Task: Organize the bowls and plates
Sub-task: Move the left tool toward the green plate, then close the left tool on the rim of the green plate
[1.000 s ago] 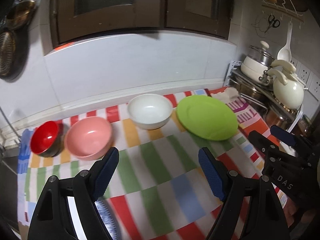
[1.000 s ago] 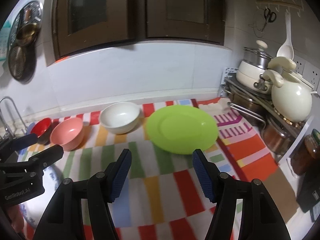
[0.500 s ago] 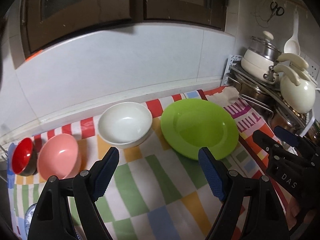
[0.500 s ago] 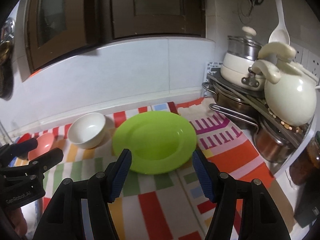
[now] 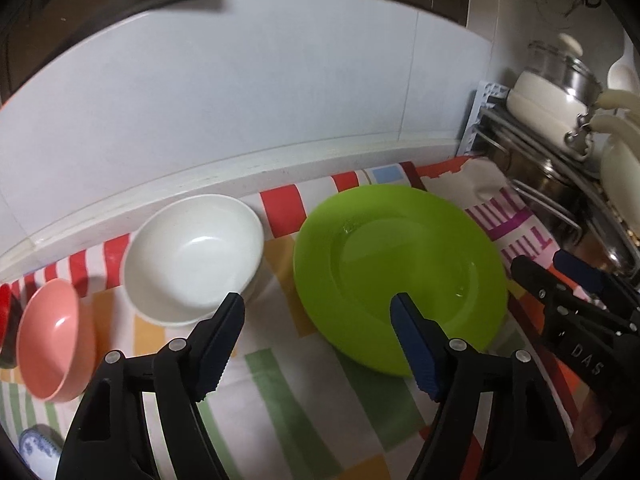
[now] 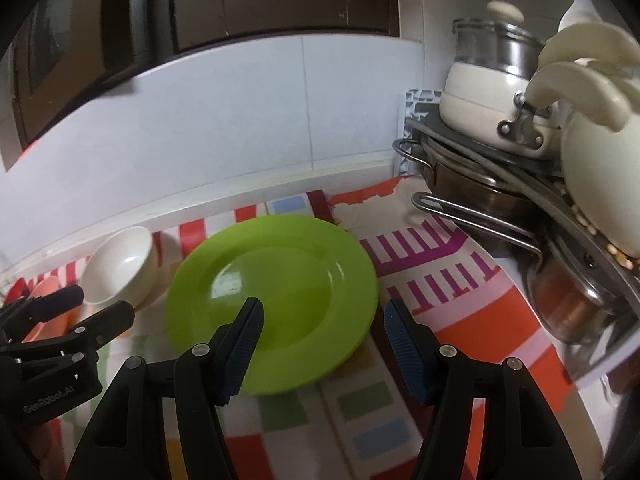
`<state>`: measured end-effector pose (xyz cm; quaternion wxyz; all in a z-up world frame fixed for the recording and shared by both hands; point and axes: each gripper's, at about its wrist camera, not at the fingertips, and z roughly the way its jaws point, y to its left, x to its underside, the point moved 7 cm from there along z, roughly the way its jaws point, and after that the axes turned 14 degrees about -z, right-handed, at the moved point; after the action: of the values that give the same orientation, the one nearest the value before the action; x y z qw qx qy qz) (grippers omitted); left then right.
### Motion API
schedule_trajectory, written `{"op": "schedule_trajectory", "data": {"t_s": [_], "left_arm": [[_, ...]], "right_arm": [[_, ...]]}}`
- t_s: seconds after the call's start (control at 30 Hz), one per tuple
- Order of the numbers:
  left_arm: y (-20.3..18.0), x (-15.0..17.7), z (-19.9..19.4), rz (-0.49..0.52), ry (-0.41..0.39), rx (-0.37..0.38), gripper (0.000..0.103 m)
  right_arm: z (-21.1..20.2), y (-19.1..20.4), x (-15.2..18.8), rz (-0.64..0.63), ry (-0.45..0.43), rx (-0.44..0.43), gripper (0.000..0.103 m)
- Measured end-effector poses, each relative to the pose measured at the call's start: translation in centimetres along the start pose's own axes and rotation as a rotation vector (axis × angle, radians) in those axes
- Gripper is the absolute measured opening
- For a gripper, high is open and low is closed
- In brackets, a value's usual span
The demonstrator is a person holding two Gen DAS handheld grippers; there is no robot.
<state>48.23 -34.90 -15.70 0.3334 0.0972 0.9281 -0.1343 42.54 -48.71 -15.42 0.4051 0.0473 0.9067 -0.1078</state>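
The green plate (image 5: 400, 276) lies flat on the striped cloth (image 5: 288, 412) covering the bench, at centre right of the left wrist view, with the white bowl (image 5: 194, 258) just beside it to the left and the pink bowl (image 5: 50, 340) at the left edge. The left gripper (image 5: 318, 312) hovers over the plate's left rim, fingers apart and closing, gripping nothing. In the right wrist view the right gripper (image 6: 322, 318) hangs with fingers apart over the plate's lower right rim (image 6: 272, 312), not touching it.
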Motion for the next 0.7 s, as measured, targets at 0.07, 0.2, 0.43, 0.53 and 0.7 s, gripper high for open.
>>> {"op": "schedule_trajectory", "data": {"t_s": [0.07,0.2,0.43,0.53,0.7], "left_arm": [[-0.3,-0.1,1.5,0.010,0.010,-0.012,0.071],[-0.6,-0.4,3.5,0.003,0.024,-0.023,0.070],[-0.5,-0.6,6.4,-0.025,0.045,-0.048,0.067],[-0.6,-0.5,7.3,-0.024,0.054,-0.057,0.067],[-0.8,-0.4,8.4,-0.020,0.068,-0.065,0.062]], "right_arm": [[1.1,-0.6,-0.1,-0.002,0.010,0.004,0.064],[3.5,-1.6,-0.2,-0.005,0.032,0.008,0.064],[7.5,-2.7,-0.2,-0.016,0.070,0.005,0.064],[8.7,-2.8,-0.1,-0.014,0.085,-0.003,0.064],[10.5,-3.1,0.3,0.004,0.112,-0.023,0.064]]}}
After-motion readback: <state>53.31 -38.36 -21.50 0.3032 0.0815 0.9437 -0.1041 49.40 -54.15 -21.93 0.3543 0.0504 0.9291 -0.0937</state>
